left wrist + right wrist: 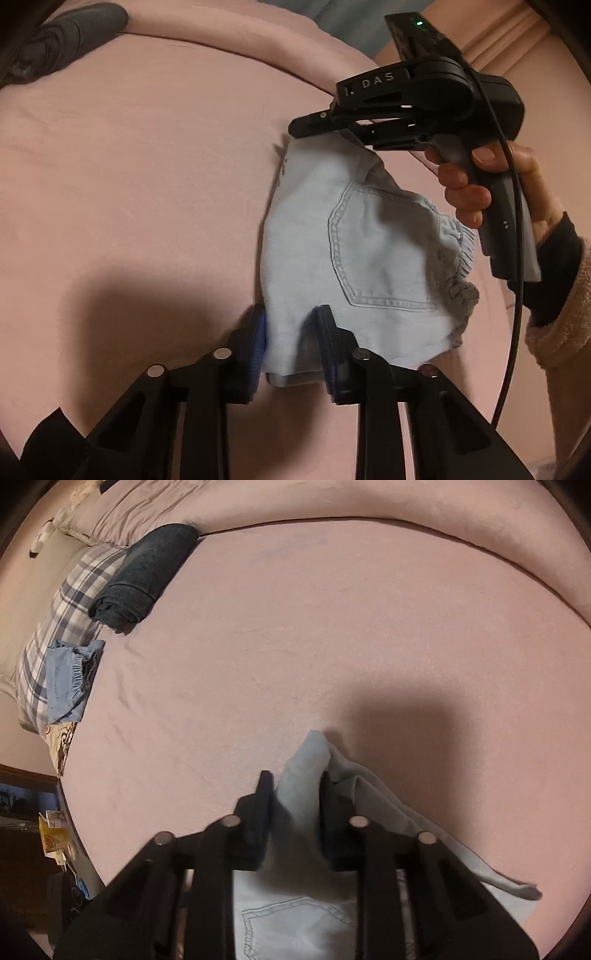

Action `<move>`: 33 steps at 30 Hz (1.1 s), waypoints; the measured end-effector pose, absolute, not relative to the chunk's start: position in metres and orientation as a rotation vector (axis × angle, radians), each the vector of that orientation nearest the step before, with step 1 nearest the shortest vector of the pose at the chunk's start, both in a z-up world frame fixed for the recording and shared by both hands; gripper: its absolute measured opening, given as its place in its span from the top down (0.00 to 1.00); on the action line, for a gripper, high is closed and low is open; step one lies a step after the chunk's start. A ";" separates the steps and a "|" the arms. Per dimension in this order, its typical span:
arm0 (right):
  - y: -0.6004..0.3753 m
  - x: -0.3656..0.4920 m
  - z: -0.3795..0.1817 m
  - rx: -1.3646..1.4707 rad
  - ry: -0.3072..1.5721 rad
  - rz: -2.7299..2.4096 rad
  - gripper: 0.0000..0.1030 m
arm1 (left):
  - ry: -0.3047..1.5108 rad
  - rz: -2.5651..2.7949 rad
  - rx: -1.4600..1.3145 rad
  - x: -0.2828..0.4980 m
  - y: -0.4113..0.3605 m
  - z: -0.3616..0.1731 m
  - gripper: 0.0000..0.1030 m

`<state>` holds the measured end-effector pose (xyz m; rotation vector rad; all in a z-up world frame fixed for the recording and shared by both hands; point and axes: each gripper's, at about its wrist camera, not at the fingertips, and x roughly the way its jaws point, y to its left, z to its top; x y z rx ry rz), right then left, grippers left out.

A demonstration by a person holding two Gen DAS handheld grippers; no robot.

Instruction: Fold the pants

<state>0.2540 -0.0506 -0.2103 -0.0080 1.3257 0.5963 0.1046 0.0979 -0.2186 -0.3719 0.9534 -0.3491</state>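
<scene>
A pink bed sheet [332, 627] fills both views, smooth and wide, with a raised pink fold [406, 513] running along its far edge. Out at the left of the right wrist view there's a dark rolled garment [144, 576] resting partly on a plaid pillow [66, 627], and a folded blue garment [70, 681] lying on that same pillow — all well apart from the action. And the action is the pants [351, 258], pale blue denim, bunched in a compact fold on the sheet, back pocket [376, 251] facing up and the gathered waistband [458, 258] toward the right in the left wrist view. The left gripper [291, 347] is down at the near edge of the pants, its blue-padded fingers [258, 343] pinched in on a thick layer of denim between them. Over on the far corner, the right gripper [314, 122] comes in from the right, a hand [476, 184] wrapped around its handle, a fuzzy sleeve [565, 317] at the wrist and a black cable [517, 221] trailing down. From the right wrist view, that gripper [295, 805] has a ridge of pale denim standing up between its fingers [264, 805], the fingers closed in against it — gripping the fabric, with the rest of the pants spilling away to the right.
</scene>
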 end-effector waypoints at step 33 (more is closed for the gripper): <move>-0.042 0.231 -0.171 -0.045 1.132 0.545 0.81 | 0.991 -0.272 -0.267 0.118 0.064 -0.209 0.82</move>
